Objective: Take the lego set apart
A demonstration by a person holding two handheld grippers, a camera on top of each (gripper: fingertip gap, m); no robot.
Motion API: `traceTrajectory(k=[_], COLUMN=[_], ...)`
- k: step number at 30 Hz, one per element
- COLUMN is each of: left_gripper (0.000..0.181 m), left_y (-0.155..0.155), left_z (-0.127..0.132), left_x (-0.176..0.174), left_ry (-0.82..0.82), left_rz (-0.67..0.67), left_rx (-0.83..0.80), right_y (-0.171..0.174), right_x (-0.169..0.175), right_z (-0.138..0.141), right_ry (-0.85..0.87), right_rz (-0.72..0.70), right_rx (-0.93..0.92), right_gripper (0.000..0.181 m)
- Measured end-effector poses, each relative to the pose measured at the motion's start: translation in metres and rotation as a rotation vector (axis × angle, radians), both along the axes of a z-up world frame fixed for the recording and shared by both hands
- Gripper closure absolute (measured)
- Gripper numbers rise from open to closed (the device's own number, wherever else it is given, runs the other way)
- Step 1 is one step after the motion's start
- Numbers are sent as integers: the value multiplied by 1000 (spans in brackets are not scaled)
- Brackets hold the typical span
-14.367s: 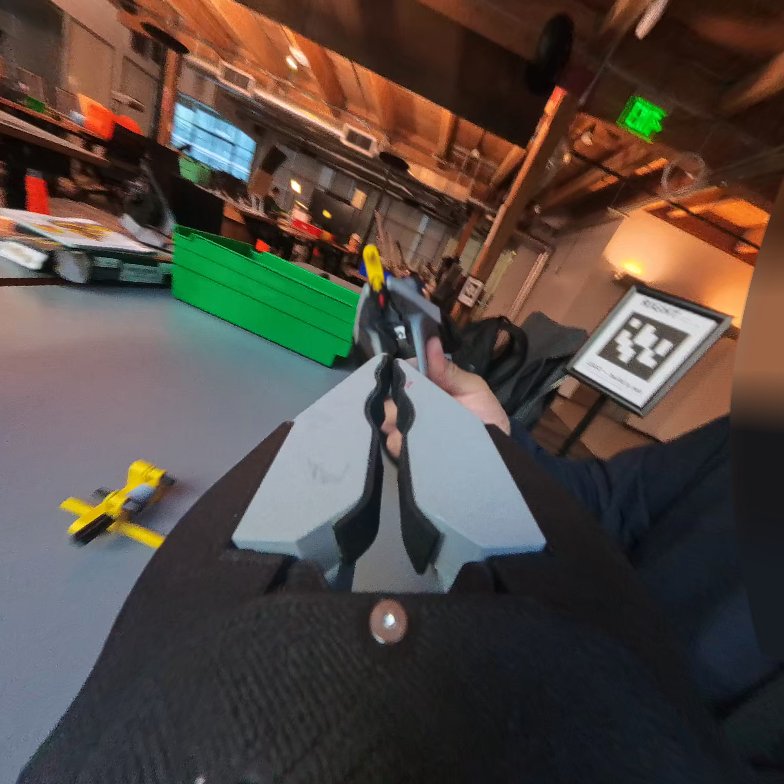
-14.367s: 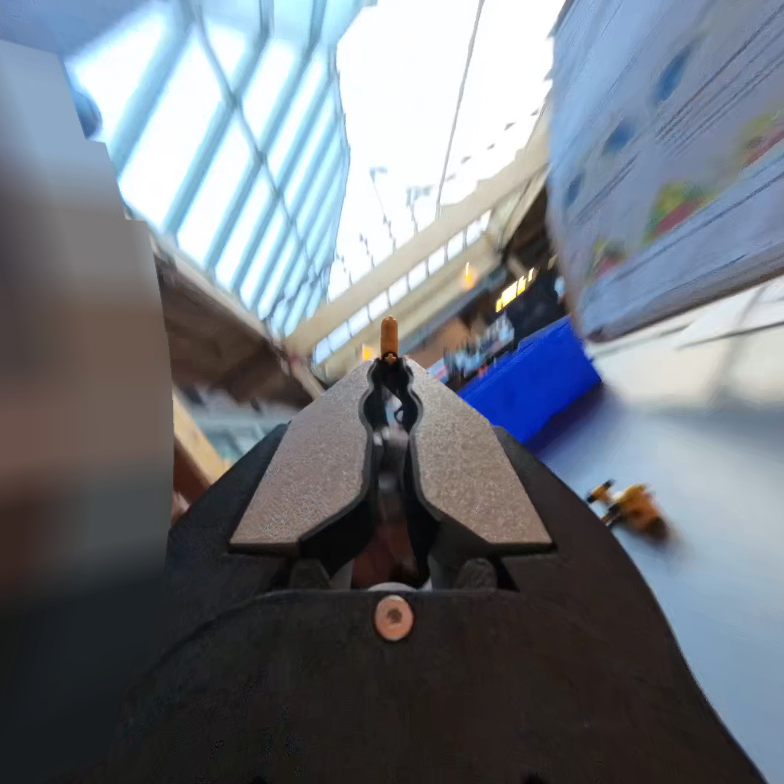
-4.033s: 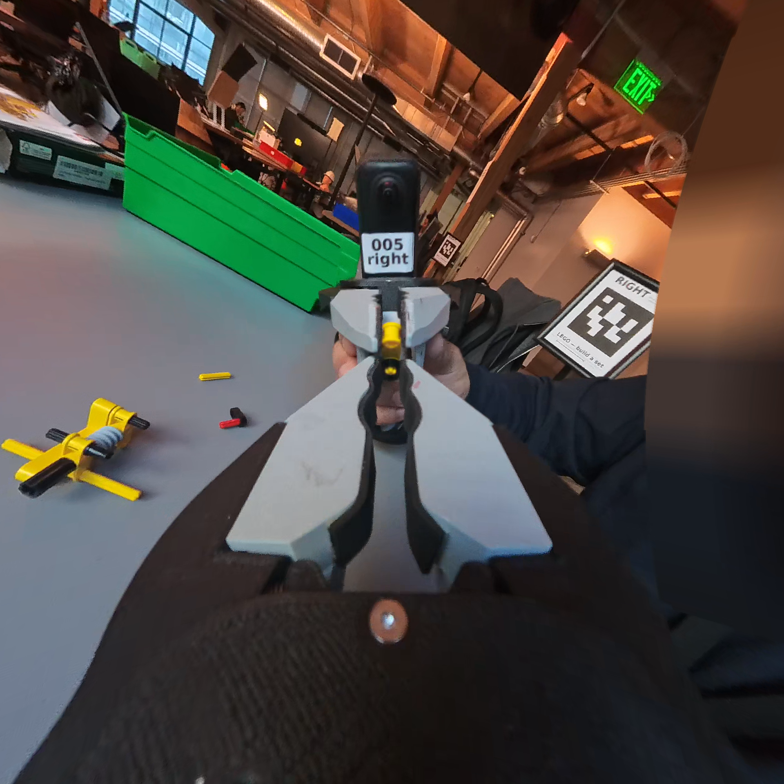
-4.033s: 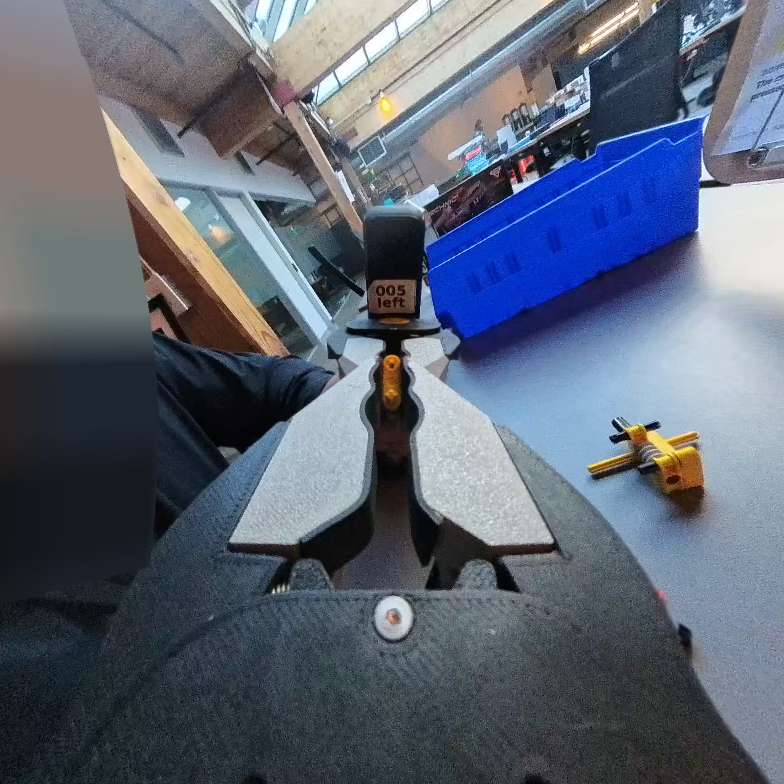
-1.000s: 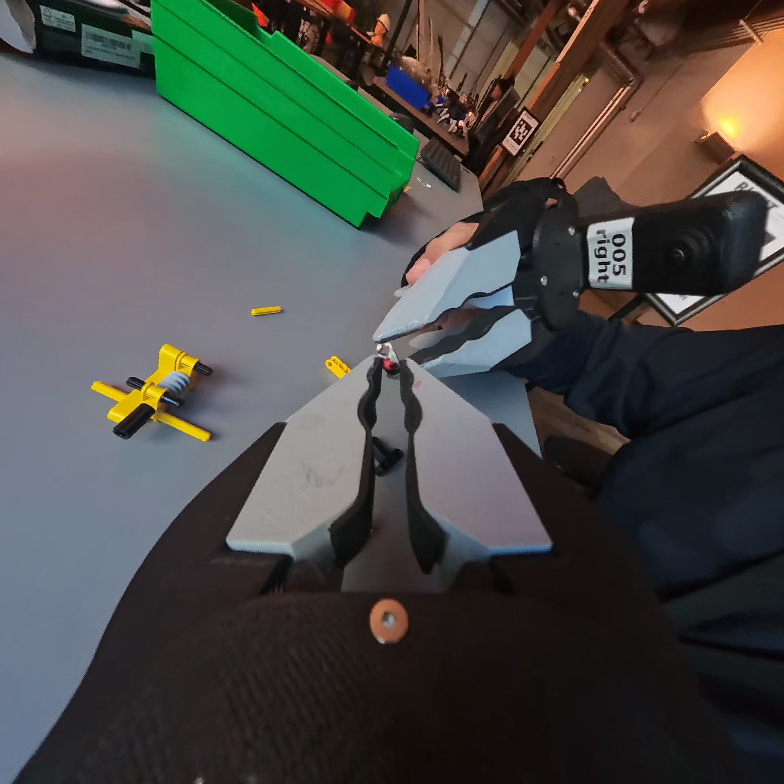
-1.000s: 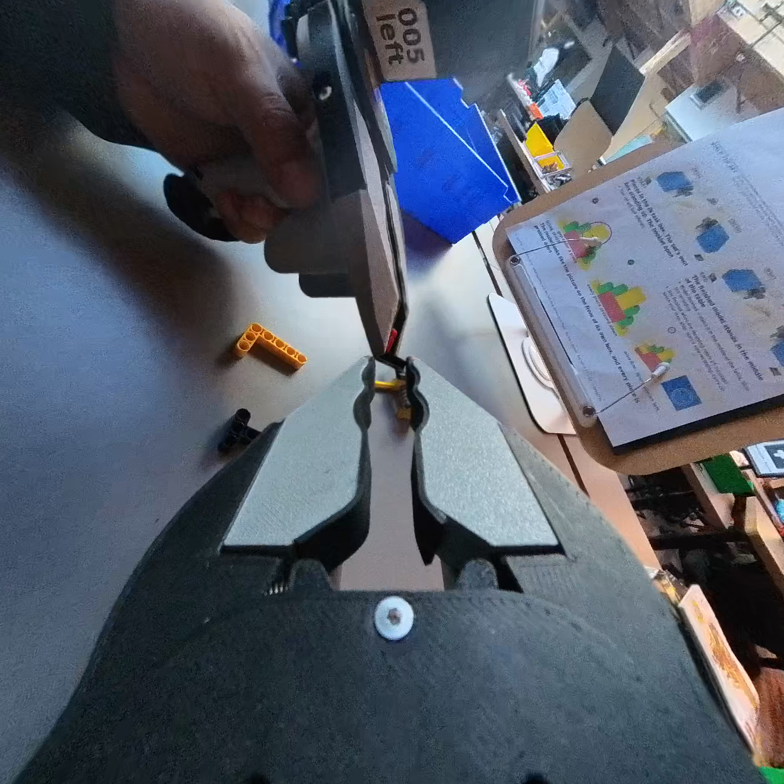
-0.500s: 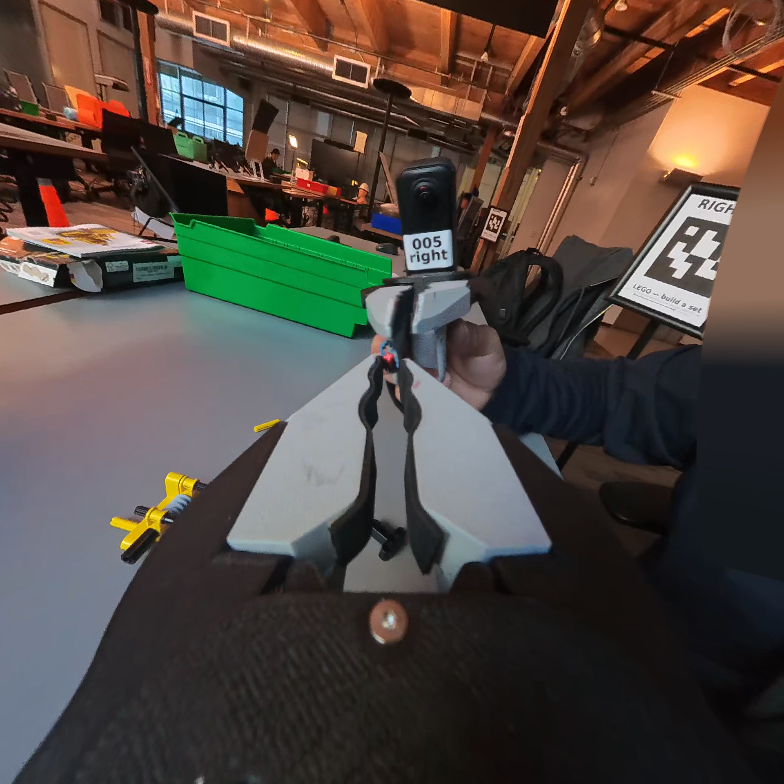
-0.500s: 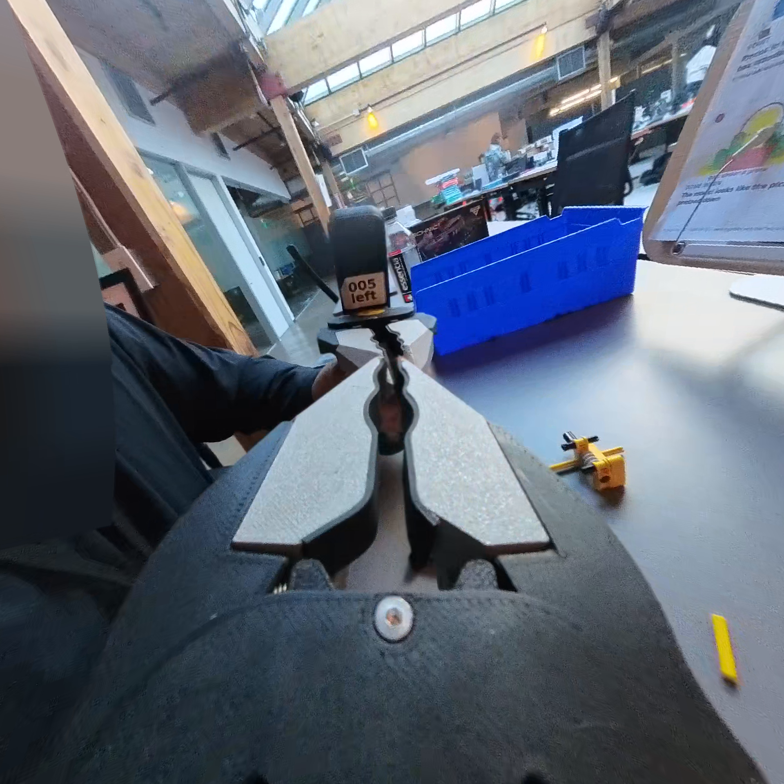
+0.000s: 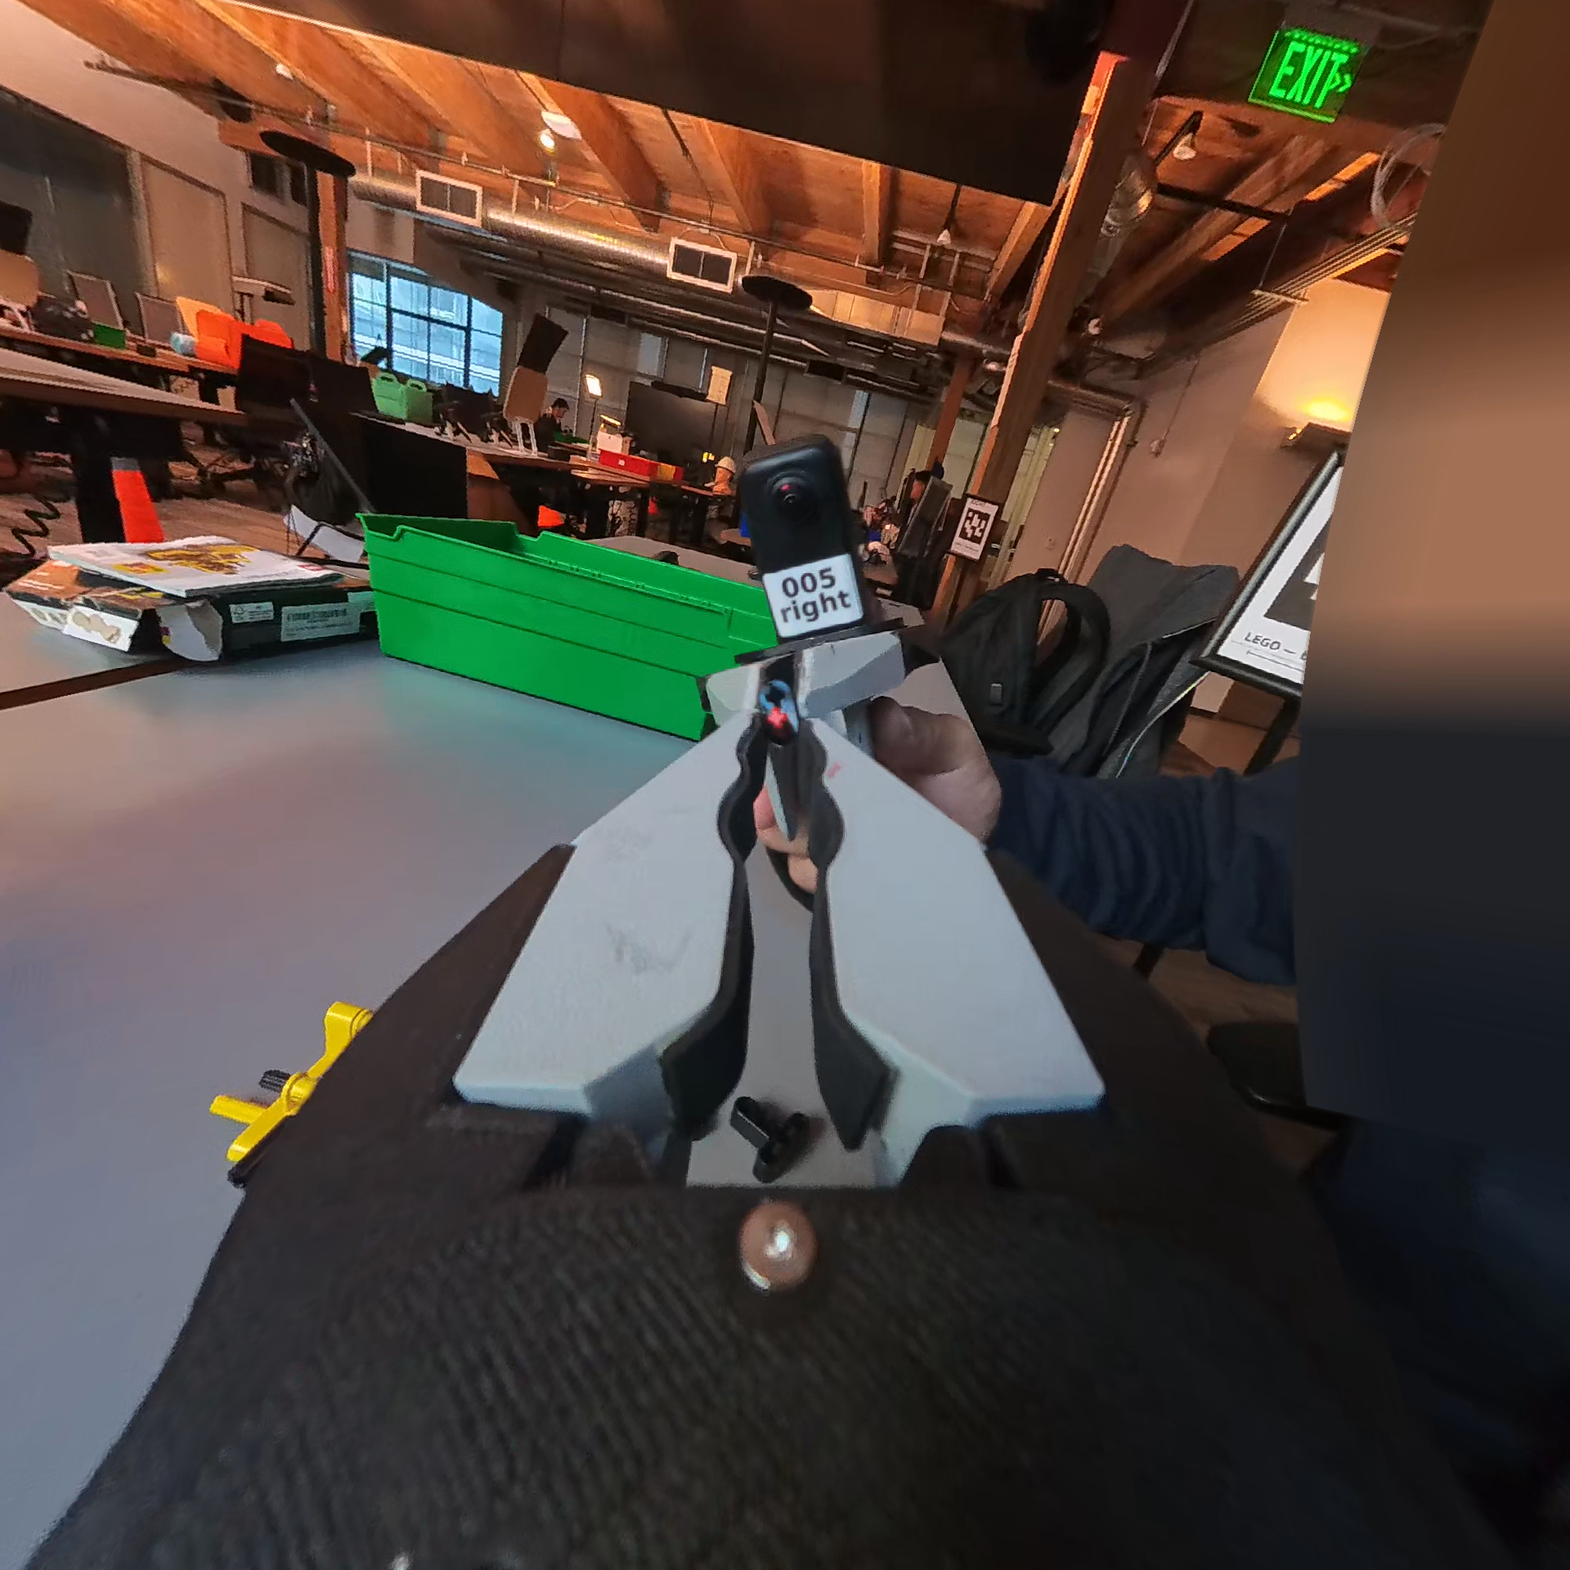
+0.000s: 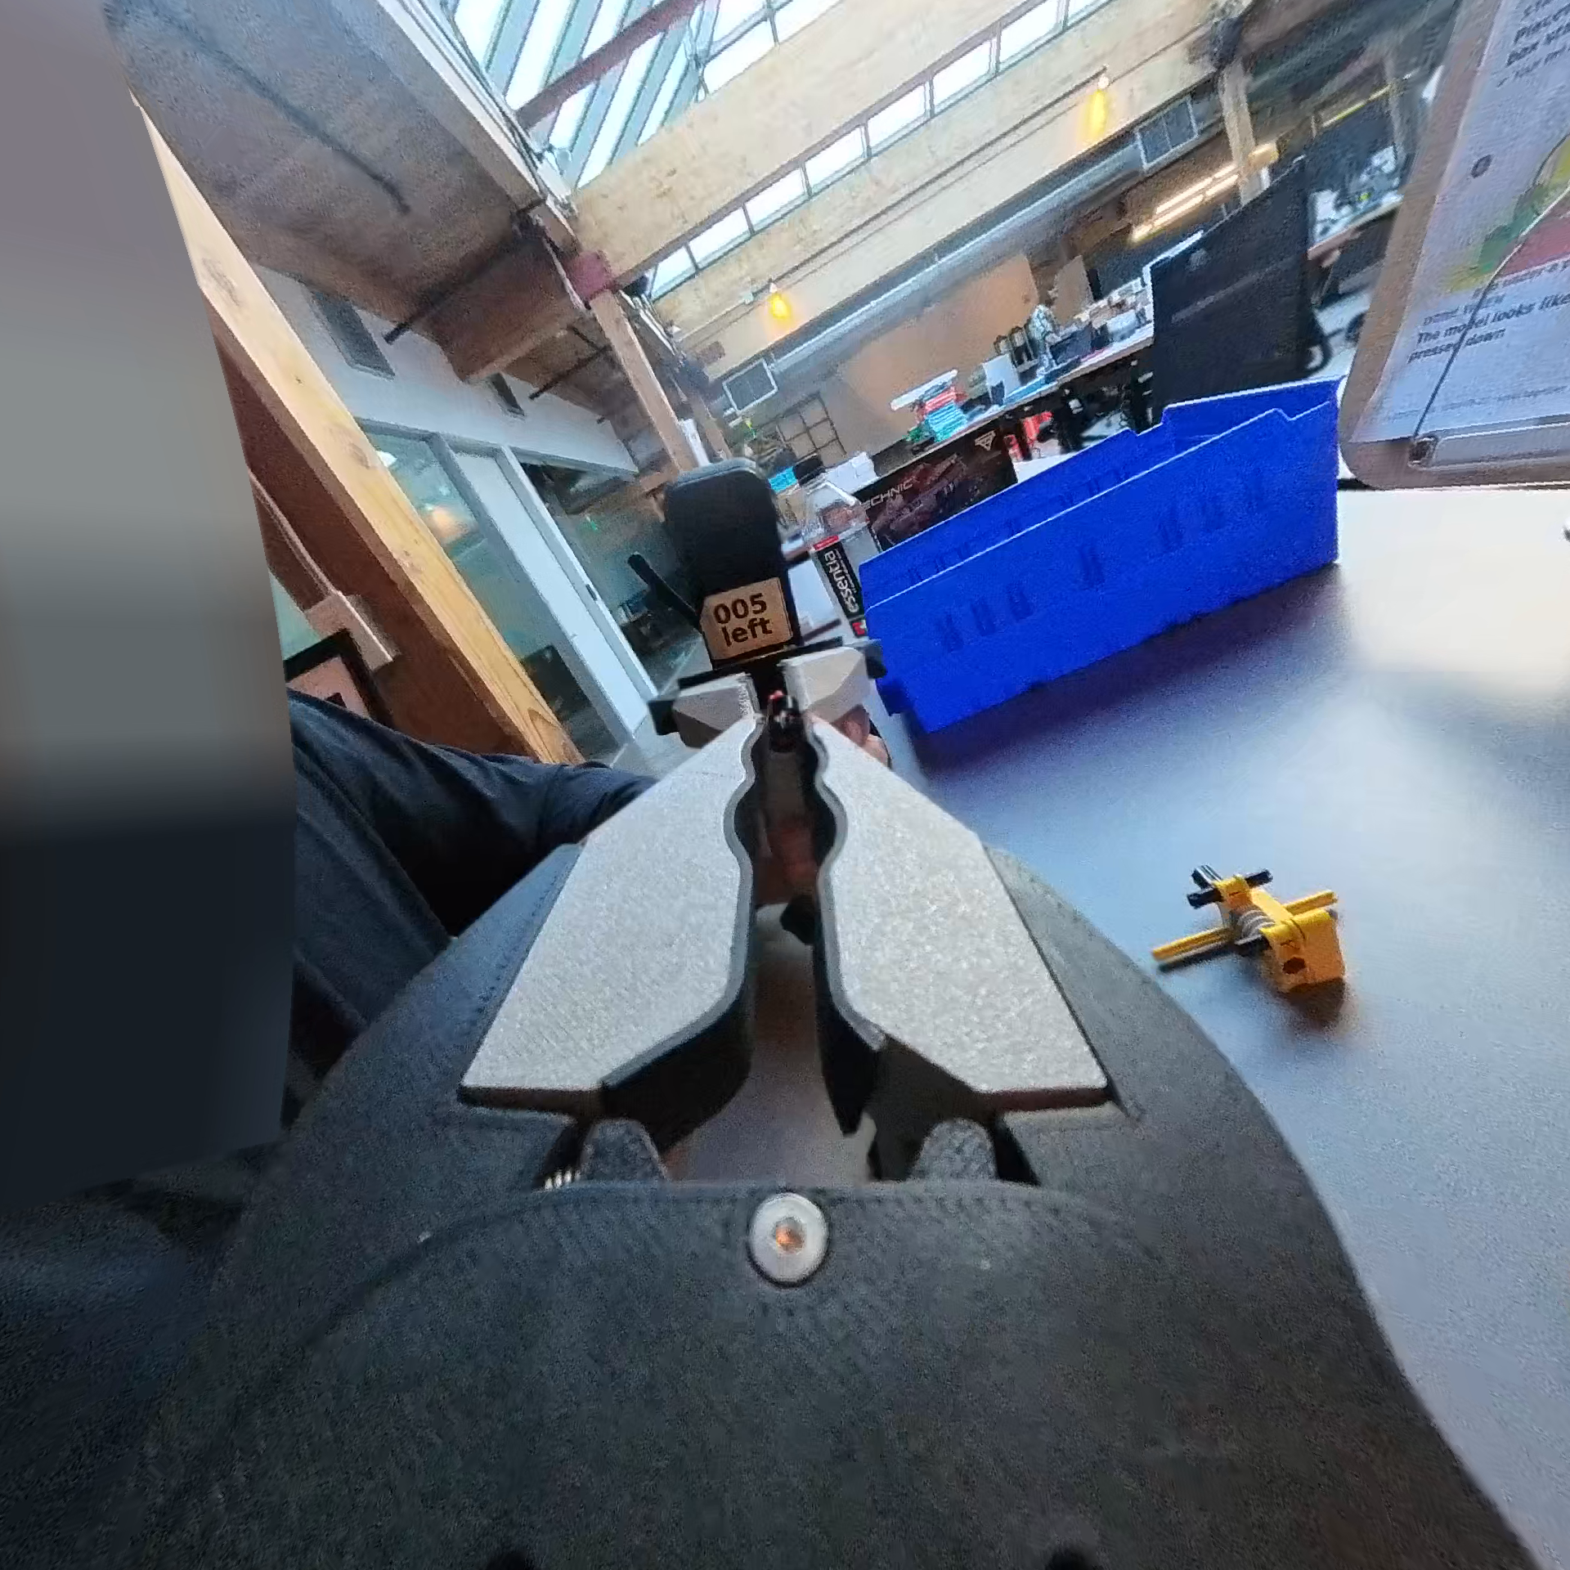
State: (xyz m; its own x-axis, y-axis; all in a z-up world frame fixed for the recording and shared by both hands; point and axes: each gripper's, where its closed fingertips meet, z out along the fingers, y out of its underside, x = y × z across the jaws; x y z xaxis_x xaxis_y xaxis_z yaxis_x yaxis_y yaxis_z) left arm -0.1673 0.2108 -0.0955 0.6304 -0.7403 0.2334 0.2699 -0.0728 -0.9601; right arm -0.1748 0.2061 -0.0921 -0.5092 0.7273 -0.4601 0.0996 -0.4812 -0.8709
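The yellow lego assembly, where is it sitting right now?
The yellow lego assembly lies on the grey table, right of the right gripper in the right wrist view, nearer than the blue bin.

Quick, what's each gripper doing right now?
Left gripper: shut on a small red piece.
Right gripper: shut on the same piece.

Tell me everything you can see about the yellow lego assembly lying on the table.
The yellow lego assembly lies flat on the grey table, apart from both grippers. It looks like hard plastic: a yellow block body with a round hole in its end, a thin yellow axle running crosswise, a grey ribbed worm-like part in the middle, and black pins sticking out at the far end. In the left wrist view only its yellow end shows, the rest hidden behind the gripper body. Nothing but the table touches it.
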Motion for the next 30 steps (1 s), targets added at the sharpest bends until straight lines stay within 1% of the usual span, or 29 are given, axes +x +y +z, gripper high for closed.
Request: traceTrajectory(k=[4, 6, 8, 9, 12, 15, 19, 24, 26, 28, 30], left_gripper=[177, 176, 177, 177, 177, 177, 176, 177, 177, 176, 178], left_y=[1, 1, 2, 1, 2, 2, 3, 4, 6, 6, 6], left_z=[-3, -6, -8, -8, -7, -2, -4, -7, -19, -41, -58], left_x=[1, 1, 2, 3, 2, 2, 1, 0, -3, -9, -22], left_ry=[25, 37, 32, 30, 25, -52, -59, -108, -20, 198, 432], left_rz=[7, 2, -3, -5, -1, -11, 3, -16, -18, 10, 74], left_rx=[-17, -31, -44, -44, -44, -59, -62, -129, -167, -214, -217], right_y=[3, 4, 1, 2, 3, 3, 5, 7, 9, 8, 11], right_x=[0, 0, 0, -1, -2, -2, -3, -3, -4, -5, -4], right_z=[-3, 0, -1, -2, -1, 1, -1, -7, -16, -27, -38], right_ry=[-9, 2, -4, -8, -2, 16, 8, -33, -81, -141, -191], right_rz=[-5, -12, -11, -32, -53, -56, -69, -92, -116, -130, -168], right_rx=[8, -2, 21, 41, 64, 50, 54, 128, 230, 367, 511], right_gripper=[178, 167, 173, 177, 177, 175, 176, 177, 177, 177, 177])
